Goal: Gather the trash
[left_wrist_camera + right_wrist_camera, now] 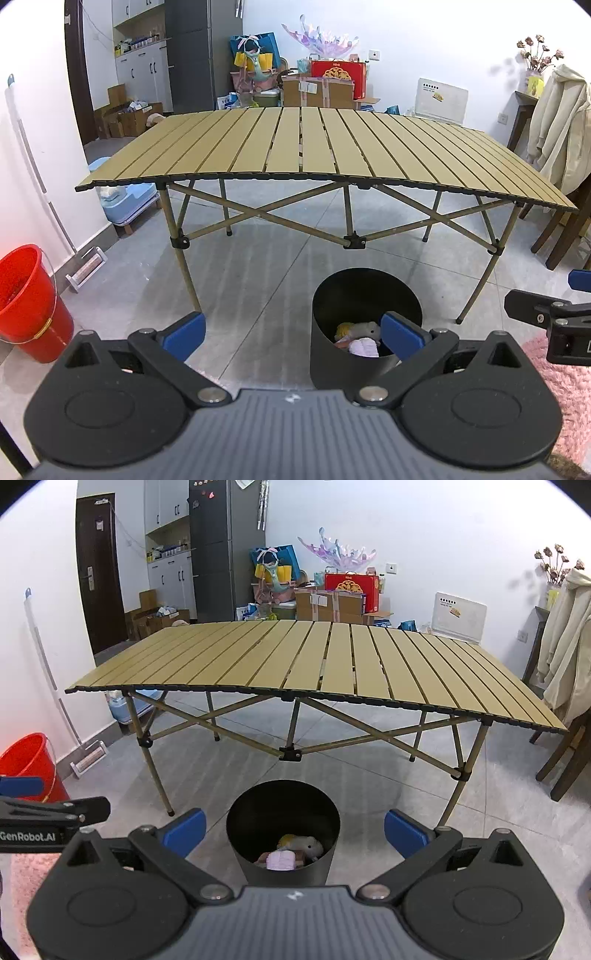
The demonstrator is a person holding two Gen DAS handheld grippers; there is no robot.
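Black bin (282, 834) — crumpled trash (291, 851) already contained; folding table (295, 657) seen bare; left gripper (291, 332) and right gripper (295, 830) held spread, nothing gripped — collection judged essentially complete.

Worktop (314, 657): slatted, tan, on crossed legs
Red bucket (26, 302): on the floor, left, near wall
Pink rug (569, 387): right
Cardboard boxes (328, 603): behind the worktop

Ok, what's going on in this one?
Trash collection, apparently at its end. Both the left gripper and right gripper are open and hold nothing, hovering above the black bin on the floor. Crumpled trash lies inside it. The slatted folding table behind shows nothing on top.
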